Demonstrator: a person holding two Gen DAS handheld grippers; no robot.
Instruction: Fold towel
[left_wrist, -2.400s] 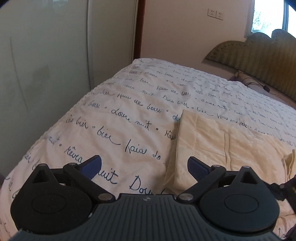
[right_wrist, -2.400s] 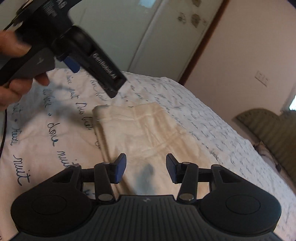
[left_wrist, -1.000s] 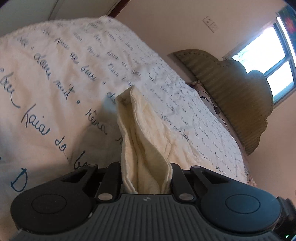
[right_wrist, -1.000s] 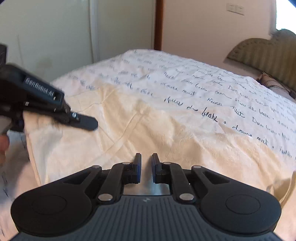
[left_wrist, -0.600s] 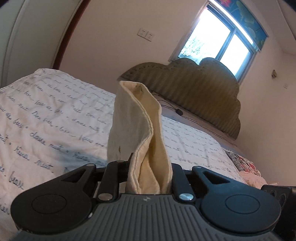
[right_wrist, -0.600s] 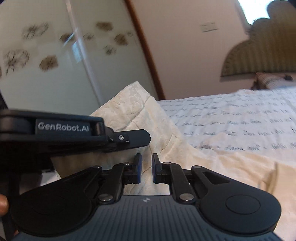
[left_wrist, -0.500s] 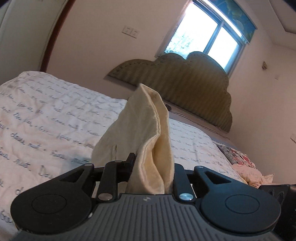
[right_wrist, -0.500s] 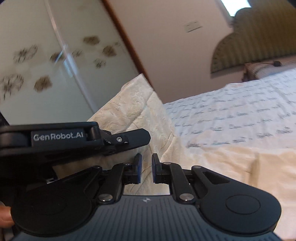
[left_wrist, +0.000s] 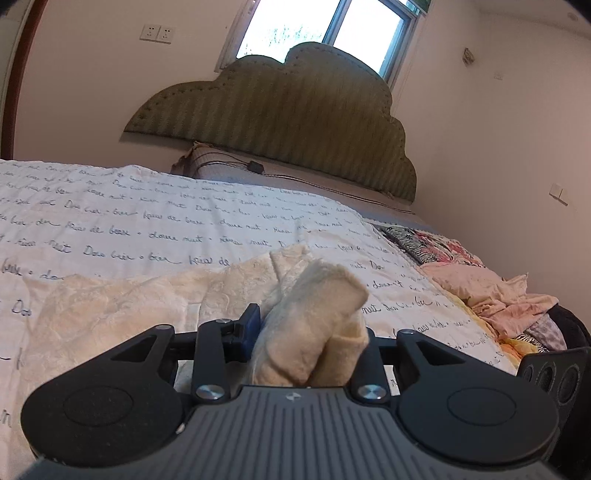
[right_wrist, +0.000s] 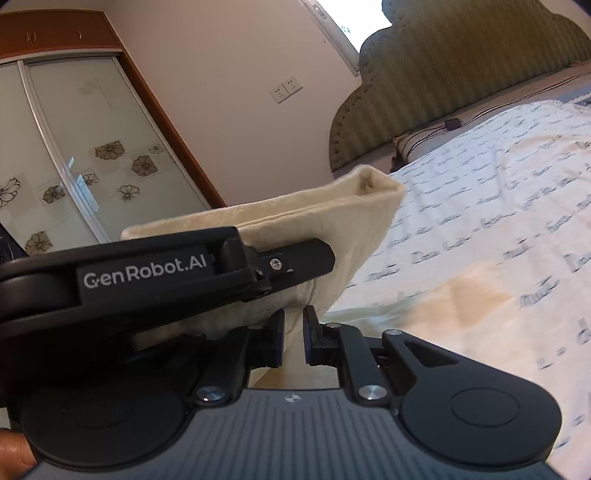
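The left claw (left_wrist: 308, 334) is clamping a thick, bunched corner of the cream towel (left_wrist: 310, 314), the folded cloth filling the gap between its fingers and bulging up past the blue pad (left_wrist: 248, 332) on one side. Behind that bunch, the rest of the towel is lying rumpled on the bed (left_wrist: 147, 221), whose white cover is printed with dark handwriting. In the right wrist view, the right claw (right_wrist: 293, 341) is sitting nearly shut, its fingers pinching a thin layer of the towel (right_wrist: 332, 236) at the lower edge. Just above it, the left claw (right_wrist: 295, 260), marked with white lettering, is holding the same towel up off the bed, so a doubled edge is standing out toward the padded headboard (right_wrist: 461, 81). A heap of pink and patterned clothes (left_wrist: 487, 288) is lying at the far side of the bed, well apart from the towel.
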